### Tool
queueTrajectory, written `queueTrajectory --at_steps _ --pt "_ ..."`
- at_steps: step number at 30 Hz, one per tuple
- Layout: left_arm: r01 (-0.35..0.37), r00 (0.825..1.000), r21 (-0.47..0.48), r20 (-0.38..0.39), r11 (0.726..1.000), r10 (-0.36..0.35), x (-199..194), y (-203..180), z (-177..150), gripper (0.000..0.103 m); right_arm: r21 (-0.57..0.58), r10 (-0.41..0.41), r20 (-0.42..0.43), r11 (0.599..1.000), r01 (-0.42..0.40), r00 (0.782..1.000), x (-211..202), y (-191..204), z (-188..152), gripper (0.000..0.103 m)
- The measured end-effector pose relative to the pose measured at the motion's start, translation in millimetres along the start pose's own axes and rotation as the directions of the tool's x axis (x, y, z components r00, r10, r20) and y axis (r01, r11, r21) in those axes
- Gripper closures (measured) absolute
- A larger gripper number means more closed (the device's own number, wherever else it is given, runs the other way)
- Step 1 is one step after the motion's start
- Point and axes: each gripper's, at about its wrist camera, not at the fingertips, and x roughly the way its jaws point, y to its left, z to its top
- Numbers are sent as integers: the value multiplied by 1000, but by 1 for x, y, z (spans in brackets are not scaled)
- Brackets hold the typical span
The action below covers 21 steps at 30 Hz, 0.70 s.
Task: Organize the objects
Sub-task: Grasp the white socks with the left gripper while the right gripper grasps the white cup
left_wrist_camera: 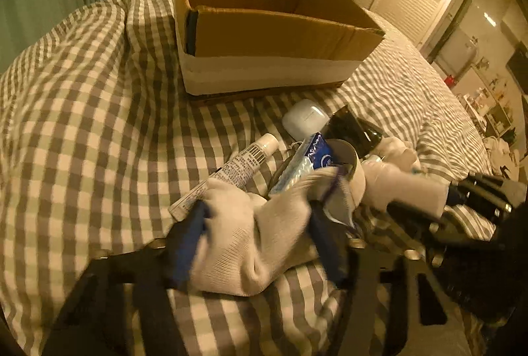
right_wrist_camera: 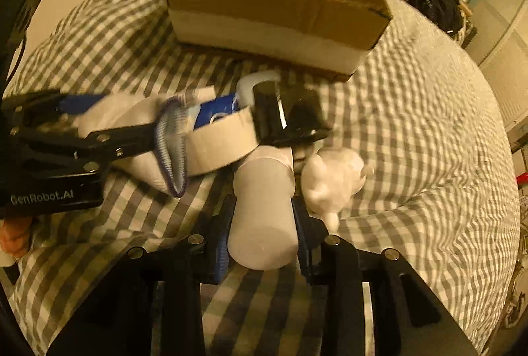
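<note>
On the checked bedcover, my left gripper (left_wrist_camera: pixel 259 210) is shut on a white sock (left_wrist_camera: pixel 244 243) that bunches up between its blue-padded fingers. The right wrist view shows that sock's purple-edged cuff (right_wrist_camera: pixel 171 145) hanging from the left gripper (right_wrist_camera: pixel 125 115). My right gripper (right_wrist_camera: pixel 264 204) is shut on a white bottle (right_wrist_camera: pixel 264 210) lying along its fingers. The same bottle (left_wrist_camera: pixel 399 184) shows at the right in the left wrist view. An open cardboard box (left_wrist_camera: pixel 264 36) (right_wrist_camera: pixel 274 9) stands behind the pile. Its floor is hidden.
The pile holds a white tube with a barcode (left_wrist_camera: pixel 237 168), a tape roll (left_wrist_camera: pixel 349 168) (right_wrist_camera: pixel 224 141), a blue packet (left_wrist_camera: pixel 316 151), a white earbud case (left_wrist_camera: pixel 305 120), a black glossy object (right_wrist_camera: pixel 283 115) and a soft white lump (right_wrist_camera: pixel 333 181). Green curtains hang behind the bed.
</note>
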Motion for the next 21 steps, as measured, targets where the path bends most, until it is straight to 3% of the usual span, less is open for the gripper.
queueTrajectory --at_steps 6,21 --pt "-5 999 -21 33 1000 6 -25 3 -5 63 53 15 85 998 -19 996 -31 -9 -2 71" --pt "-64 981 29 187 998 57 -90 -26 8 65 57 34 262 997 -51 965 -99 -11 7 71"
